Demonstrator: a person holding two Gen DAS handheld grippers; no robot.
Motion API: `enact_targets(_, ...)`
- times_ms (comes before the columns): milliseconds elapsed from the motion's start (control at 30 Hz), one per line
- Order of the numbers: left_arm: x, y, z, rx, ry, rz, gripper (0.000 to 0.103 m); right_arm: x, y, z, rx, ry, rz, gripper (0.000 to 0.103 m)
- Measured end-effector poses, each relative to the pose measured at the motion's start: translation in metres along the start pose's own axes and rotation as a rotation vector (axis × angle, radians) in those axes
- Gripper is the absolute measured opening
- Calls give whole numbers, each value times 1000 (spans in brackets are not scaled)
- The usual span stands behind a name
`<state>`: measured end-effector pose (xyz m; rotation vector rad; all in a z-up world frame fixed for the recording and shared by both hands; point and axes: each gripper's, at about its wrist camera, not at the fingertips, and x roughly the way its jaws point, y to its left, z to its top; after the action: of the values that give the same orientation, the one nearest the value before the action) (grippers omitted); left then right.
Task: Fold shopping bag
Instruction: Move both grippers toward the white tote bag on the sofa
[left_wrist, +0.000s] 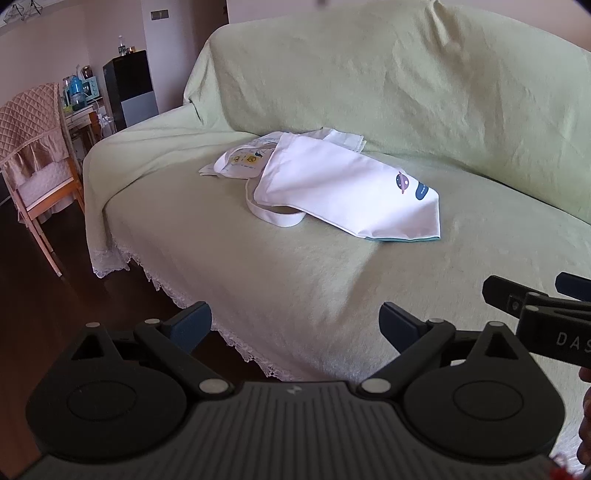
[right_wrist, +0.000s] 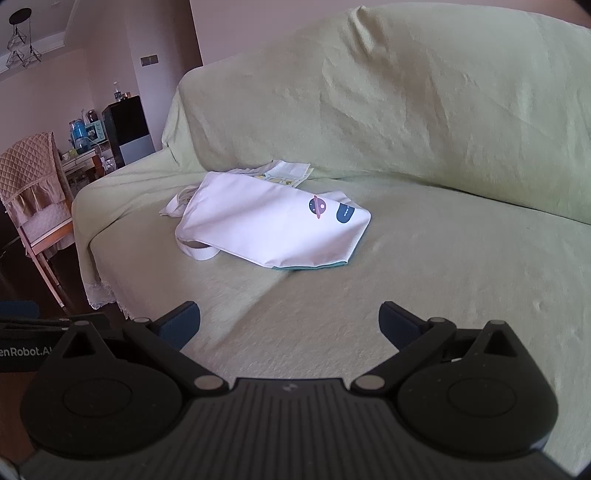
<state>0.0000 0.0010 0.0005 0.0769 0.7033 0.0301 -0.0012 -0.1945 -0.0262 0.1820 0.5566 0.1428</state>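
A white cloth shopping bag (left_wrist: 340, 188) (right_wrist: 273, 229) lies rumpled on the sofa seat, printed with a purple planet and a dark blue badge. Its looped handle (left_wrist: 275, 218) (right_wrist: 199, 253) sticks out at the near left. It rests partly on a second pale printed bag (left_wrist: 240, 160) (right_wrist: 284, 171) behind it. My left gripper (left_wrist: 295, 325) hovers open over the seat's front edge, well short of the bag. My right gripper (right_wrist: 290, 321) is open too, above the near seat, nothing between its fingers. The right gripper's tip (left_wrist: 532, 299) shows at the right of the left wrist view.
A light green cover drapes the sofa (left_wrist: 406, 92) (right_wrist: 424, 110), with a lace hem at the front left edge (left_wrist: 155, 280). Left of it stand a wooden chair with a quilted cover (left_wrist: 33, 147) (right_wrist: 29, 184), a cluttered side table (left_wrist: 81, 107) and a black fridge (left_wrist: 129, 88) on dark floor.
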Motion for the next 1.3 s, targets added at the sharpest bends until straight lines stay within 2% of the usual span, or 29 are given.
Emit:
enact_targets(67,0,2,1,2,-3,6,98,-2,4,-2,3,-1,3,102)
enact_targets(300,-4,2,0,-1,-15,21,98,2,-18,6,-3,2,7,102)
enact_targets(733,-3,-21,-2,-30,-25,34,98,5,-10,5,-13,1,-11,102)
enact_targets(1300,4,-13,0,-60,-28,17,98,10,-7,10,-17,-3,-19,102)
